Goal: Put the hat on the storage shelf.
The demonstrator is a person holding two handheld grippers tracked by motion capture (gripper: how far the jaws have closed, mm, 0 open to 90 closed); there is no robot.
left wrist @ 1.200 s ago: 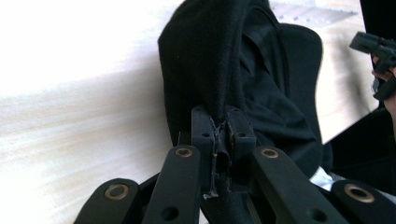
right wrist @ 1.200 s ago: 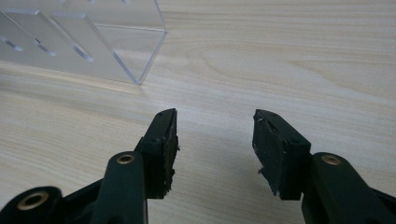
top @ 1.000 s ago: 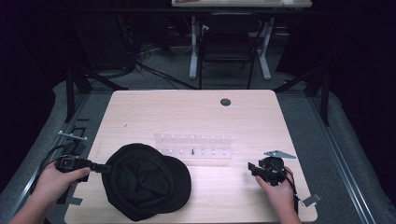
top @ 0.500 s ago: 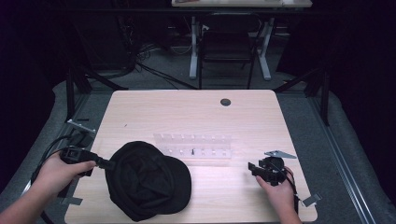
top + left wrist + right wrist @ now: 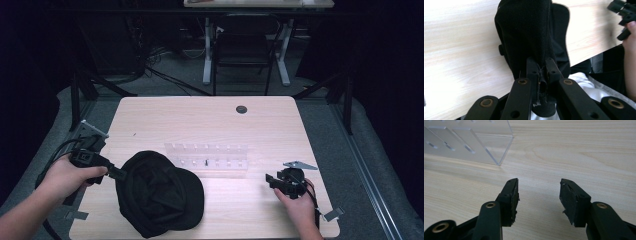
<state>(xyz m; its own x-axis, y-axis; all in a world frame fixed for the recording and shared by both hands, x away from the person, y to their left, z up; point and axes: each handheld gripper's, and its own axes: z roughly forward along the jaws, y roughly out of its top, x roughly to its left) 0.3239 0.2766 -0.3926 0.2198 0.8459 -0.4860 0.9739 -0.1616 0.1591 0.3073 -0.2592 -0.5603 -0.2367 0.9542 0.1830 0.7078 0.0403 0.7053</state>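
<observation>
Firstly, trust the bite of the left tongs (image 5: 542,72), shut tight on a fold of cloth at the left edge of the black cap (image 5: 529,32), and check in the left gripper view that enough cloth sits between the pads, not just a thin lip that could slip out. Hold that pinch firm with the left hand (image 5: 70,175) and lift slowly, since the rest of the cap (image 5: 160,195) lies slumped on the near left part of the desk (image 5: 200,115), with the pinched fold just clear of the wood. Raise rather than drag, to spare the soft crown from bunching or catching on the desk edge. Bring in the right tongs (image 5: 539,195) only if needed: parked low at the near right, spread wide, holding nothing, well apart from the cap. For a second hold, aim at the brim or the far side of the crown, and close on cloth alone. Mind the clear acrylic rack (image 5: 207,156) just beyond the cap, with a small dark screw inside; swing the cap away from it, not across it. Ignore the dark round grommet (image 5: 241,109) at the far edge, well out of the way.
</observation>
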